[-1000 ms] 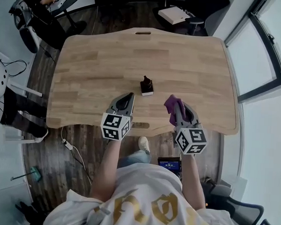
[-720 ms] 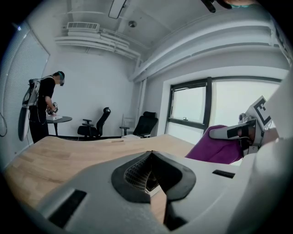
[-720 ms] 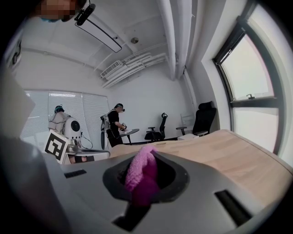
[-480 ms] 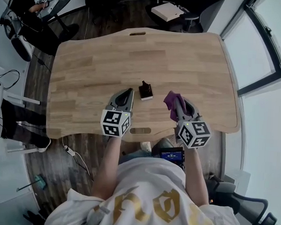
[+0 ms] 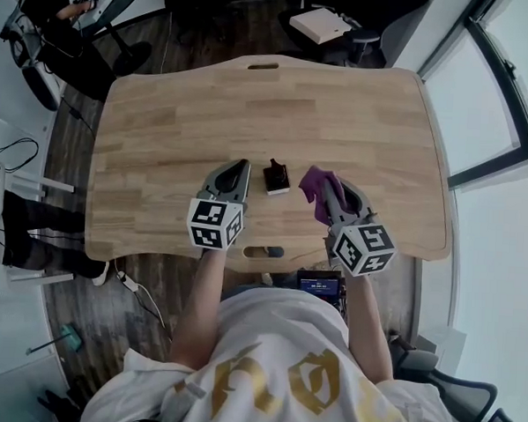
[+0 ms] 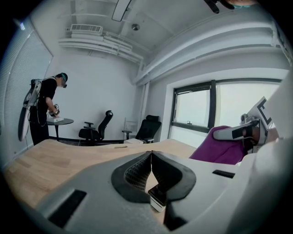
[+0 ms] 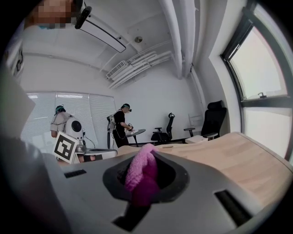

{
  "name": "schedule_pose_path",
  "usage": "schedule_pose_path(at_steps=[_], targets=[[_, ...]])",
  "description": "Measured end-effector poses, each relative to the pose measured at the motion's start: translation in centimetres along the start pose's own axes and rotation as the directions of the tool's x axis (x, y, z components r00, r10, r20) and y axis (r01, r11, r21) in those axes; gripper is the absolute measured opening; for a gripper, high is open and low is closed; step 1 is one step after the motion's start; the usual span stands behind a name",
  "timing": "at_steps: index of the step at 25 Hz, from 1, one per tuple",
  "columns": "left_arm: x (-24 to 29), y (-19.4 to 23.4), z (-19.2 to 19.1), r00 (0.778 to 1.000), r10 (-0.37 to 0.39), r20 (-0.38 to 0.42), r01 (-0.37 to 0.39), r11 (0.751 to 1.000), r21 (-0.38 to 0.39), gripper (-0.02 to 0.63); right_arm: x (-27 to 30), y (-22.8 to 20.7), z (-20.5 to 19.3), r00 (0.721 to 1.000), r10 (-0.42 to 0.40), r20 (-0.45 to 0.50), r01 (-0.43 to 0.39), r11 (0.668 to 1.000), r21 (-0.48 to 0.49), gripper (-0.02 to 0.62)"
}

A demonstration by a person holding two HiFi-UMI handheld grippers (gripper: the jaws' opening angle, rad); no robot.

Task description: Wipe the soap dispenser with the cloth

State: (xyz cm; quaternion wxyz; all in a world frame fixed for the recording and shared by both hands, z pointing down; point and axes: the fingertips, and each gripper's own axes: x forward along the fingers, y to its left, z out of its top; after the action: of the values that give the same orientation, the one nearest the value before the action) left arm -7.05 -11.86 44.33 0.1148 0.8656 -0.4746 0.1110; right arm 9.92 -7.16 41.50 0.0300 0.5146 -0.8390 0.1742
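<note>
Status: wipe not started, as far as I can judge.

- Soap dispenser: upright on the tabletop, about 6 o'clock from the tabletop's centre, short of the near edge. Nothing is touching it.
- Right gripper: fingers clenched on the purple cloth, a wad bulging out past the tips. The right gripper view shows it pinched between the pads. Cloth sits at 3 o'clock of the dispenser, just beside it; the head view shows a sliver of wood between them, so I read it as no contact.
- Left gripper: at 9 o'clock of the dispenser, near but apart. Fingers clenched on nothing, tips together. In its own view the dispenser peeks out just below the closed tips.

Done: cloth picked up, both grippers flanking the dispenser.
Left: bring cloth onto the dispenser and rub body and pump. The left would likely need to unclench if it's to steady the dispenser; it looks light and could slide or tip.
</note>
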Motion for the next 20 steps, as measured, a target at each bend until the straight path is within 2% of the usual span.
schedule_pose_path(at_steps=[8,14,20], targets=[[1.0,0.9,0.0,1.000,-0.023,-0.005,0.023,1.000,0.016,0.009,2.2,-0.2,-0.3,1.000,0.019,-0.015,-0.019,1.000,0.009,0.023],[1.5,1.3,-1.2,0.998,-0.068,-0.018,0.067,0.997,-0.036,0.009,2.9,-0.8,-1.2,0.999,0.011,-0.044,-0.011,1.000,0.016,0.023],[2.3,1.6,-3.3,0.995,-0.072,-0.070,0.068,0.996,-0.061,0.009,3.6,-1.7,-2.2,0.997,0.004,-0.071,-0.002,0.999,0.034,0.023]])
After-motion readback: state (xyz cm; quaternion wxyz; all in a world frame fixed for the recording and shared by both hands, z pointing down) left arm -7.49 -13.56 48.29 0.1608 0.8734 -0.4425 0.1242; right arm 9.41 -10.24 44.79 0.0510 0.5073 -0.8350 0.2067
